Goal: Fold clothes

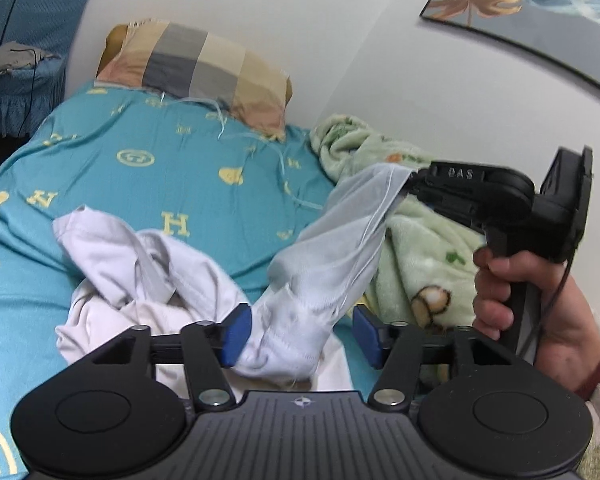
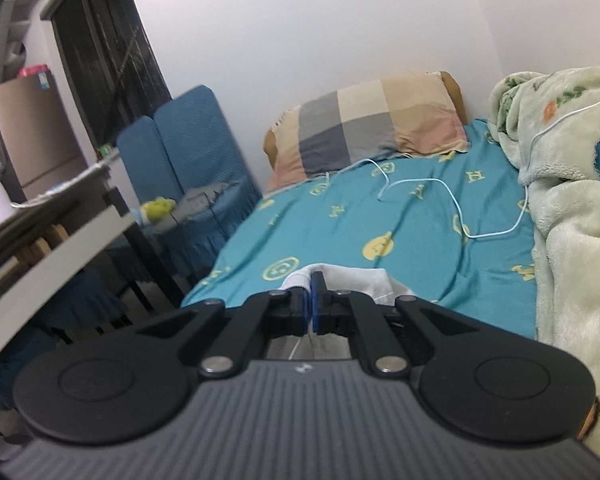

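Note:
A white garment lies crumpled on the teal bed sheet. One part of it is stretched up and to the right. My right gripper is shut on that raised end, held by a hand at the right of the left wrist view. In the right wrist view my right gripper is shut on the white garment. My left gripper is open, its blue pads on either side of the garment's thick lower part.
A checked pillow lies at the head of the bed by the white wall. A green fleece blanket is heaped along the right side. A thin white cable lies on the sheet. Blue-covered chairs and a table stand left of the bed.

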The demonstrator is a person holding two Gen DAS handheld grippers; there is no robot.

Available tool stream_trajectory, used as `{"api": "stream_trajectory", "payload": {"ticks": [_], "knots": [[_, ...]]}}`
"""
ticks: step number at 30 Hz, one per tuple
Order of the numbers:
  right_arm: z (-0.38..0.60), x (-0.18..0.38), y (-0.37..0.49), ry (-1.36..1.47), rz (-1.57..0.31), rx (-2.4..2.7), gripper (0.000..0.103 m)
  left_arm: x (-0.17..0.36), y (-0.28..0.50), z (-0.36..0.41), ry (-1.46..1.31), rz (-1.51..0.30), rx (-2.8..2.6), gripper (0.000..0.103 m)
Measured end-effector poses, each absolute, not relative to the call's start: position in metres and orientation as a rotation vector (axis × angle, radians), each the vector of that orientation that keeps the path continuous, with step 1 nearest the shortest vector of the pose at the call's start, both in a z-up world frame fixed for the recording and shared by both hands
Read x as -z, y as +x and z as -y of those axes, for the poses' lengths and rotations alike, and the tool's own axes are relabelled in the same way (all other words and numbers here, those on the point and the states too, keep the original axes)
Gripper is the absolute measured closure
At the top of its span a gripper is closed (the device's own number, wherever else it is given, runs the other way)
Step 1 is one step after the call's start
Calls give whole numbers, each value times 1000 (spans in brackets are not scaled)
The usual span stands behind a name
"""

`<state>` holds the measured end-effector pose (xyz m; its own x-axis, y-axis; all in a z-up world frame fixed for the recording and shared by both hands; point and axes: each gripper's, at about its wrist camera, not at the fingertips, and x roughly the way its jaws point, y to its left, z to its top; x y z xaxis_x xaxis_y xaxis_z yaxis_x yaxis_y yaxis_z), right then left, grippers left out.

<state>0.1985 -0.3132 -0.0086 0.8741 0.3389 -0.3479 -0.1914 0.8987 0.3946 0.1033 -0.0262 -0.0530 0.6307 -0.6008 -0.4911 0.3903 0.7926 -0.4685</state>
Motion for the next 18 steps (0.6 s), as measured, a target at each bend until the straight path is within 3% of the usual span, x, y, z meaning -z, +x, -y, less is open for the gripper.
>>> {"api": "stream_trajectory", "payload": {"ticks": [18], "knots": [[315, -27, 155, 369, -158, -370, 98, 88, 130, 5, -576, -857, 394, 46]]}}
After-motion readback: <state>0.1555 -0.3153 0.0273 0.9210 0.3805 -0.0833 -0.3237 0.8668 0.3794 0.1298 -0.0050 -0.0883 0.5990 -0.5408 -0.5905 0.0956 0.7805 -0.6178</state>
